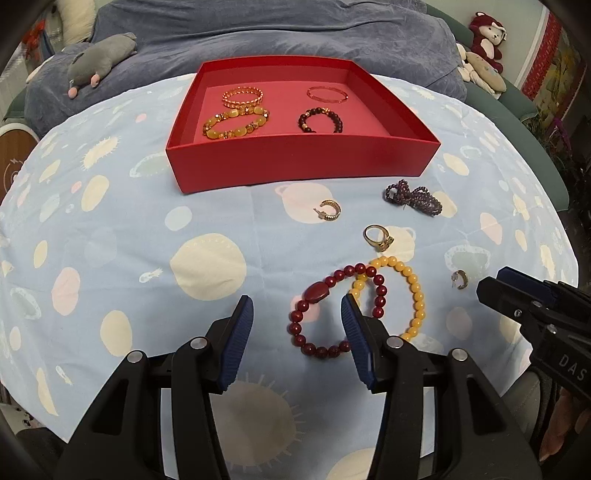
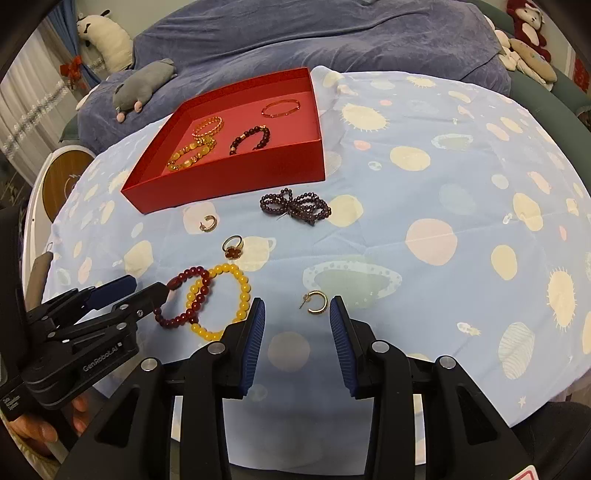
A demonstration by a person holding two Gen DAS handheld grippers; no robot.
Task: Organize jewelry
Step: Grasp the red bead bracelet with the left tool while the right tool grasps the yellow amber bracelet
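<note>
A red tray [image 1: 295,168] [image 2: 229,181] holds several bracelets. On the spotted cloth lie a red bead bracelet [image 1: 314,295] [image 2: 184,314] overlapping a yellow bead bracelet [image 1: 415,295] [image 2: 240,291], a gold ring [image 1: 377,238] [image 2: 232,246], a purple bead strand [image 1: 413,197] [image 2: 295,206] and two gold hoop earrings [image 1: 328,210] [image 1: 461,278] [image 2: 316,302] [image 2: 208,223]. My left gripper [image 1: 297,306] is open; its right finger stands inside the red bracelet. My right gripper [image 2: 297,308] is open, with the near earring just ahead between its fingers.
A blue-grey blanket [image 1: 295,33] with a grey plush mouse [image 1: 99,62] lies behind the tray. Plush toys [image 1: 485,37] sit at the far right. A round wooden-topped device [image 2: 61,181] stands off the table's left edge.
</note>
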